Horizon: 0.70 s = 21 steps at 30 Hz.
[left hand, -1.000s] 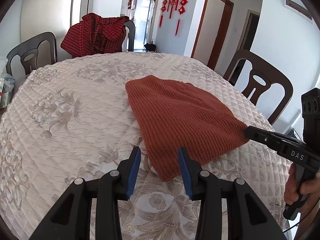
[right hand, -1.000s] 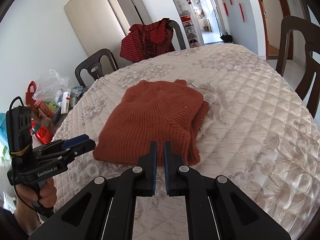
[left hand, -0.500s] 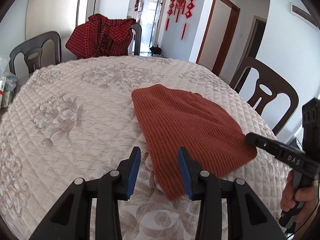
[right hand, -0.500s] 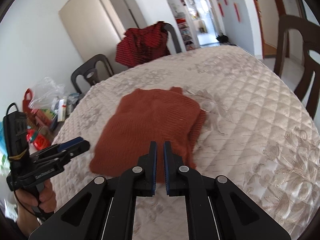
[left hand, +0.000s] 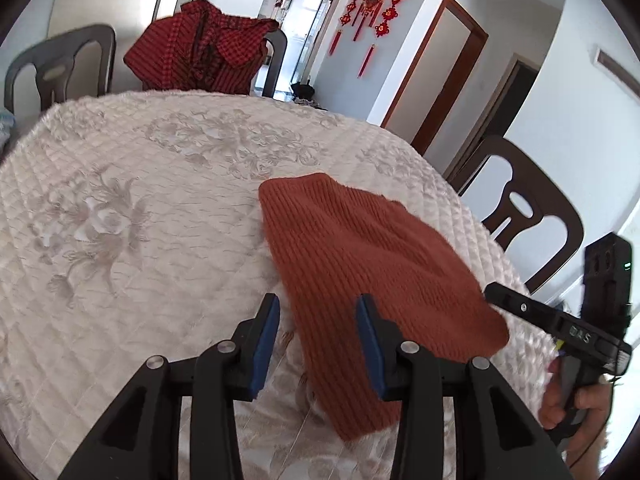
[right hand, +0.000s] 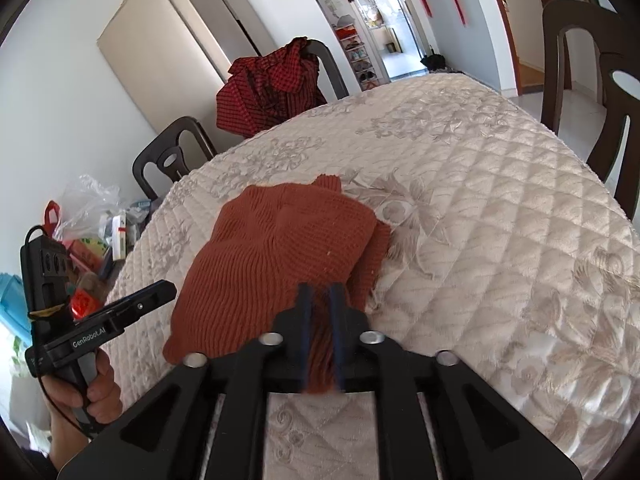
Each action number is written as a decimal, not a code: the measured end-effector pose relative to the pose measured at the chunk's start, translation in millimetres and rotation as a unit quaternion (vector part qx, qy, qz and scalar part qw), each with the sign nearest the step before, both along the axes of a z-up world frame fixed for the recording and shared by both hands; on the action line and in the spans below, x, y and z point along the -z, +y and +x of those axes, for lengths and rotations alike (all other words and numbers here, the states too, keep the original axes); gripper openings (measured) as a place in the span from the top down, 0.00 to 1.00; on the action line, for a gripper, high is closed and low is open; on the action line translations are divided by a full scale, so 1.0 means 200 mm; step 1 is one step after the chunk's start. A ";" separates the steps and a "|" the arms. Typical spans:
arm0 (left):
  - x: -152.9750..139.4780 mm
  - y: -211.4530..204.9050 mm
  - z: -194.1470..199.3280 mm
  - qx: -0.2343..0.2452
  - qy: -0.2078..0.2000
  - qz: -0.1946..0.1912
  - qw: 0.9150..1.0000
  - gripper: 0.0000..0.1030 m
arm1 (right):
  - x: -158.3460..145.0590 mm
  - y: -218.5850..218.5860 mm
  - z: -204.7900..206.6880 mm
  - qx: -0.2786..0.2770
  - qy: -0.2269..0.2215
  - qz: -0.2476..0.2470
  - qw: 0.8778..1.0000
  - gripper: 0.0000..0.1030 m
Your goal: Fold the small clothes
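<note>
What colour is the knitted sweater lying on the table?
Rust orange, a ribbed knit sweater; the right wrist view shows it best.

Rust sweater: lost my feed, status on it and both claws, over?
Left claw open at the rust sweater, empty. Right claw just opening over its near edge, no grip. Sweater folded, flat on the quilted table. Nothing blocking.

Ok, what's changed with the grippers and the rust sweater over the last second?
The right gripper has just been opening its jaws; the folded rust sweater shows in the gap between them. The sweater now sits lower in the right wrist view, nearer that gripper. The left gripper stays open with nothing held. The sweater stays folded on the quilted tablecloth.
</note>
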State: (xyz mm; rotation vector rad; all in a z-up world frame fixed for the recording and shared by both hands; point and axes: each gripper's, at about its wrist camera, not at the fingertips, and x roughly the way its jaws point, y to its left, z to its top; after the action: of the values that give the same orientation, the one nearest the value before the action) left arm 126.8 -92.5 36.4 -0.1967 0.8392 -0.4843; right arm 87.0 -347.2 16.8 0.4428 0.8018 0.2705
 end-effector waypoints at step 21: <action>0.13 -0.04 0.12 0.036 0.049 -0.055 0.997 0.58 | 0.22 -0.11 0.21 -0.036 0.052 0.147 0.987 0.73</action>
State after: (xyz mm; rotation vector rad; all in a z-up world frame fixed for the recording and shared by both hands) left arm 150.9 -100.7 11.4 -0.2945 0.9178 -0.5928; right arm 128.9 -368.7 -27.0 0.7117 0.8851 0.4385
